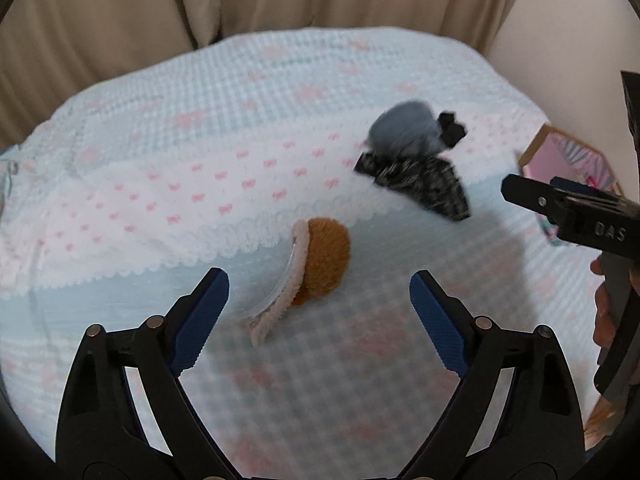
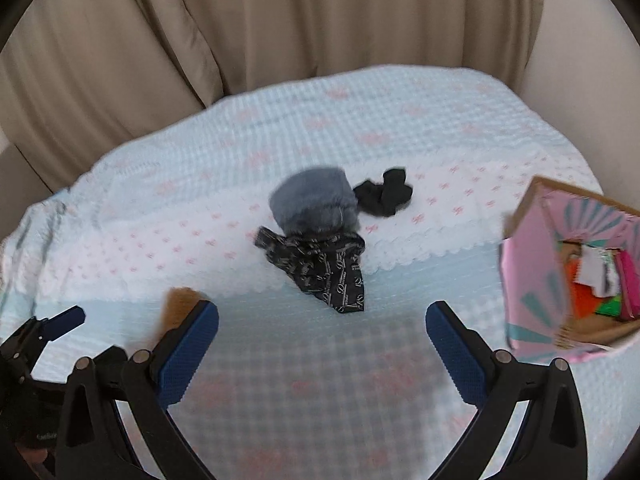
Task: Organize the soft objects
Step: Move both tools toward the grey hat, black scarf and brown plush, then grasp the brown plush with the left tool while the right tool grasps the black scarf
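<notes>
1. Both claws are standing released, nothing between the blue pads: left claw [image 1: 320, 280], right claw [image 2: 322, 320].
2. Brown slipper [image 1: 324, 260] is lying on the bedspread [image 1: 160, 100], just ahead of the left claw.
3. Grey furry slipper [image 2: 312, 204] is sitting at 12 o'clock from the right claw, touching the patterned cloth [image 2: 328, 276].
4. Black sock [image 2: 386, 192] is lying at its 1 o'clock, and the pink box [image 2: 532, 280] at 3 o'clock.
</notes>
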A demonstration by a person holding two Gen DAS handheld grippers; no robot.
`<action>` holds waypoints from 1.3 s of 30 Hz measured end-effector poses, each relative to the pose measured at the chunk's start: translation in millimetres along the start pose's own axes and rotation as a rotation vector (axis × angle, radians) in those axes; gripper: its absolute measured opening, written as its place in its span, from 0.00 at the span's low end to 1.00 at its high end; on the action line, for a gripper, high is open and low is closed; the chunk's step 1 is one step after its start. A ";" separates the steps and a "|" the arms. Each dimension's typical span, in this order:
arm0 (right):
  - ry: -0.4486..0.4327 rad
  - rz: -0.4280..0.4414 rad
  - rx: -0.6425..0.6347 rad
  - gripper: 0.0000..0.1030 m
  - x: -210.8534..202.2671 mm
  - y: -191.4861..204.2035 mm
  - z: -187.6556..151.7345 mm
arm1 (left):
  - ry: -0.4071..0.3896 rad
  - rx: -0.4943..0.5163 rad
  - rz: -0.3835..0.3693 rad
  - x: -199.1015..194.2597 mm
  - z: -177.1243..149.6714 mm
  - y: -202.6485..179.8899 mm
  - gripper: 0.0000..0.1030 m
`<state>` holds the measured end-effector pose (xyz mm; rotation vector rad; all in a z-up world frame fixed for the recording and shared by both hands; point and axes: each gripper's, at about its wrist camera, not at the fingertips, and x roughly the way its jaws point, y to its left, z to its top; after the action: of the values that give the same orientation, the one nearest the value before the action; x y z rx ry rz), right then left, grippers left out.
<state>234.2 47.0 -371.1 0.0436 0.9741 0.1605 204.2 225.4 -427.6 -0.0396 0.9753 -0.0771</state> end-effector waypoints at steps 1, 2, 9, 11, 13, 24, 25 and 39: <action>0.007 -0.008 -0.003 1.00 15.0 -0.2 -1.5 | 0.005 -0.002 0.000 9.7 -1.3 1.0 0.86; 0.013 -0.012 -0.003 1.00 26.4 -1.1 -2.5 | 0.011 -0.005 0.000 19.6 -3.0 2.0 0.83; 0.039 0.013 -0.023 1.00 89.6 -4.7 -5.2 | 0.026 0.017 0.001 71.7 -6.2 -1.8 0.76; 0.039 0.030 -0.027 1.00 101.9 -4.3 -4.1 | 0.024 0.028 0.003 81.6 -4.8 -4.9 0.75; 0.035 0.053 -0.030 1.00 112.0 -3.1 -0.8 | 0.027 0.034 0.009 88.3 -3.0 -6.4 0.72; 0.043 0.018 -0.063 0.65 146.9 16.0 10.1 | 0.020 0.024 0.046 103.3 0.2 -5.1 0.41; 0.041 0.011 -0.069 0.61 146.8 17.3 10.1 | 0.021 0.020 0.046 103.4 1.0 -4.5 0.40; 0.030 0.067 -0.024 0.23 124.1 13.1 13.3 | 0.010 -0.025 0.024 84.8 19.1 -7.2 0.34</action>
<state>312.0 79.7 -464.0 0.0523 1.0006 0.2347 267.1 211.2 -486.4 -0.0500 0.9866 -0.0431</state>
